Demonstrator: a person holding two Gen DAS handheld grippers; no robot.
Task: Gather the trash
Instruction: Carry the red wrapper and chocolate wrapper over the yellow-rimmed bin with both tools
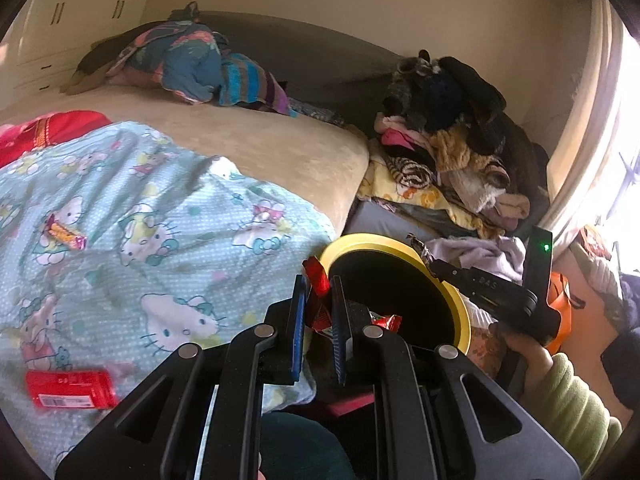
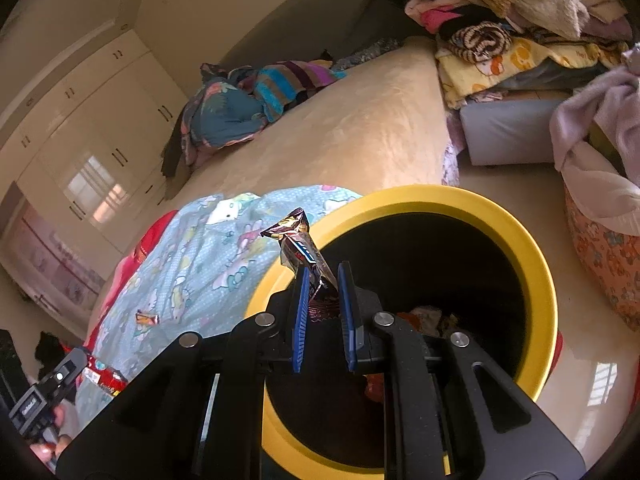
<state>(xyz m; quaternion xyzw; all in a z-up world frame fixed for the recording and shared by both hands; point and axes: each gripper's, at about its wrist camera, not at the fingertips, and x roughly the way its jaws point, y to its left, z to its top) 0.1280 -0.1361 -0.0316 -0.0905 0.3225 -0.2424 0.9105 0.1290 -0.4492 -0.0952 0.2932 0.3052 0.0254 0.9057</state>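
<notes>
Lying on the Hello Kitty blanket [image 1: 132,232] at nine o'clock in the left wrist view is a small orange wrapper [image 1: 64,234], with a red packet [image 1: 70,389] at seven o'clock. Toward centre, the left tool [image 1: 320,304] is clamped on a red wrapper [image 1: 316,280], just beside the yellow bin [image 1: 466,312] rim at four o'clock. In the right wrist view, the right tool [image 2: 323,300] pinches a silvery snack wrapper [image 2: 298,240] over the bin's [image 2: 536,280] near rim; crumpled trash [image 2: 428,316] lies inside. Piled clothes [image 2: 520,20] sit at one o'clock.
</notes>
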